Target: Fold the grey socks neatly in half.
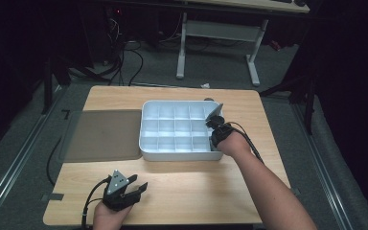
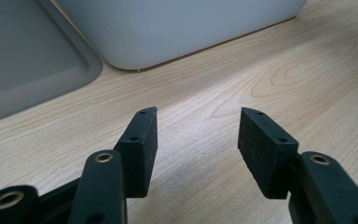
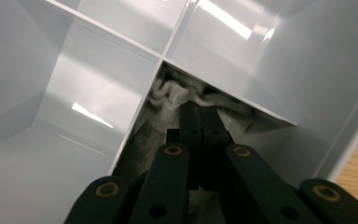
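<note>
A white tray (image 1: 146,143) divided into many small compartments stands mid-table; its outer wall (image 2: 177,28) fills the top of the left gripper view. My right gripper (image 1: 209,125) reaches into the tray's right column. There its jaws are shut together (image 3: 199,108), tips pressed into a crumpled grey knitted cloth (image 3: 168,93) stuffed in one compartment. I see no cloth pinched between the jaws. My left gripper (image 1: 140,183) rests low over the bare wood near the front left, open (image 2: 198,116), nothing between its fingers.
A flat grey lid or mat (image 1: 100,134) lies against the tray's left side, its corner (image 2: 23,60) near my left gripper. Bare wooden tabletop (image 1: 196,187) stretches in front of the tray. Behind the table stand a white desk frame (image 1: 220,28) and floor cables.
</note>
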